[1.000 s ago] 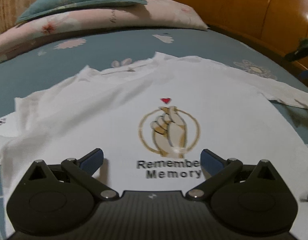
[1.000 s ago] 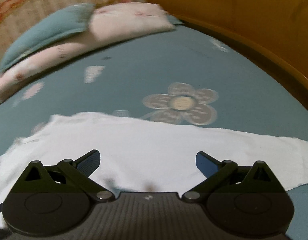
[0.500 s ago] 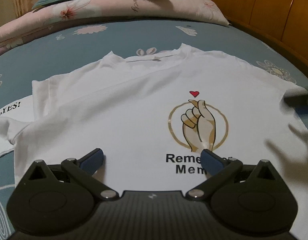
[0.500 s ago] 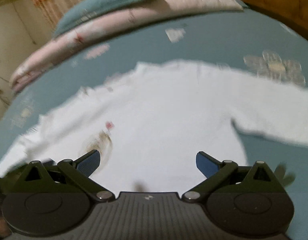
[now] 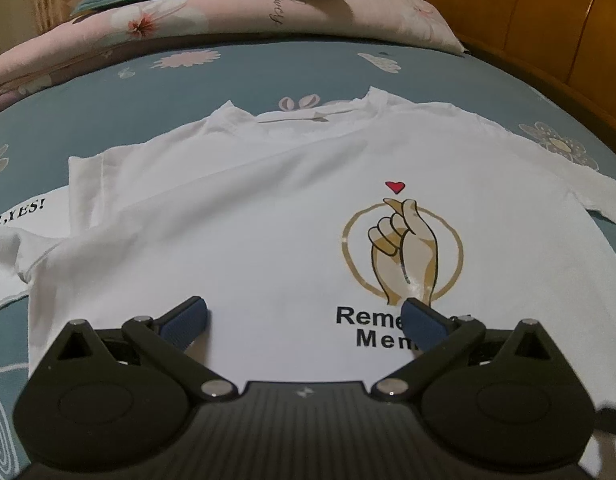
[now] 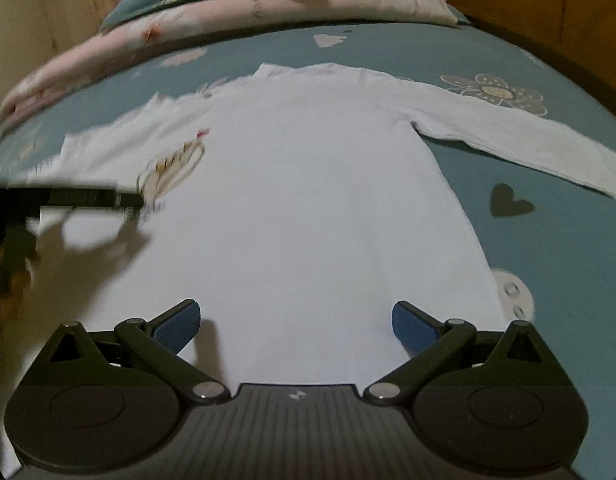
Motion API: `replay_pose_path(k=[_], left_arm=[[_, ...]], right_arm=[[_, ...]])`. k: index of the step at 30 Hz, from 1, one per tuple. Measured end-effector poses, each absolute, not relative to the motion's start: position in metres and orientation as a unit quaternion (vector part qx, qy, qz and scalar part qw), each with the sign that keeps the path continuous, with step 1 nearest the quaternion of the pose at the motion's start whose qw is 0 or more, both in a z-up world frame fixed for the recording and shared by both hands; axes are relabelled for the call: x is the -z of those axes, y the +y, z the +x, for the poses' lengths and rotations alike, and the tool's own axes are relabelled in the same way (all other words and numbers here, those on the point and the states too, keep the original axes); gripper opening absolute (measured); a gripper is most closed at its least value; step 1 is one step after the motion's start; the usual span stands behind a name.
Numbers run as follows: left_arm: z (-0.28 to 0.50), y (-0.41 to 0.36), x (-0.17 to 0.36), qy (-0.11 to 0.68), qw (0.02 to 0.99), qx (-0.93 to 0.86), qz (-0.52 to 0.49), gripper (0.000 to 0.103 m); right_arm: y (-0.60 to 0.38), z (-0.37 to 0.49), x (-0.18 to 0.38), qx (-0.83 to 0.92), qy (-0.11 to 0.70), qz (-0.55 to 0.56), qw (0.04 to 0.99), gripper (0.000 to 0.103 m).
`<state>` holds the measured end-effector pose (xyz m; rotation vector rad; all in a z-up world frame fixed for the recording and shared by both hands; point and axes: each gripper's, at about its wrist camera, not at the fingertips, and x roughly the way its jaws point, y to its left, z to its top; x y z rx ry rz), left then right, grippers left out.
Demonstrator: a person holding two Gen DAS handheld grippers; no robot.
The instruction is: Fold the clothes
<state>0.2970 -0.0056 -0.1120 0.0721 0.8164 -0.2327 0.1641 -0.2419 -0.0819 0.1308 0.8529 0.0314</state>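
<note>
A white long-sleeved T-shirt (image 5: 267,216) lies flat, front up, on the blue bed sheet (image 5: 107,112), collar toward the pillows. It bears a finger-heart print (image 5: 404,252) with "Remember Memory" below. My left gripper (image 5: 303,316) is open and empty, low over the shirt's lower front. My right gripper (image 6: 295,320) is open and empty over the shirt's (image 6: 299,200) lower right part. The right sleeve (image 6: 520,144) stretches out to the right. The left gripper's body (image 6: 83,198) shows at the left of the right wrist view.
Pink floral and teal pillows (image 5: 227,4) lie at the head of the bed. A wooden headboard (image 5: 548,20) stands at the back right. Another white garment with black lettering (image 5: 11,220) lies beside the shirt at the left.
Both grippers have pulled back toward the shirt's hem. The right gripper has swung left from the sleeve to over the shirt's body. Both stay open.
</note>
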Motion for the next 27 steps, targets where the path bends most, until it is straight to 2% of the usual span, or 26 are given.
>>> replay_pose_path(k=[4,20,27], left_arm=[[0.297,-0.005,0.113,0.394,0.912,0.112,0.034,0.102],[0.295,-0.001,0.114,0.392,0.913,0.113,0.022,0.102],[0.291,0.003,0.118,0.369,0.92,0.13,0.03,0.102]], right_arm=[[-0.233,0.152,0.087,-0.002,0.411,0.028,0.911,0.103],[-0.222,0.139,0.083,0.019,0.379,0.039,0.924,0.103],[-0.218,0.196,0.054,-0.068,0.323,0.061,0.942,0.103]])
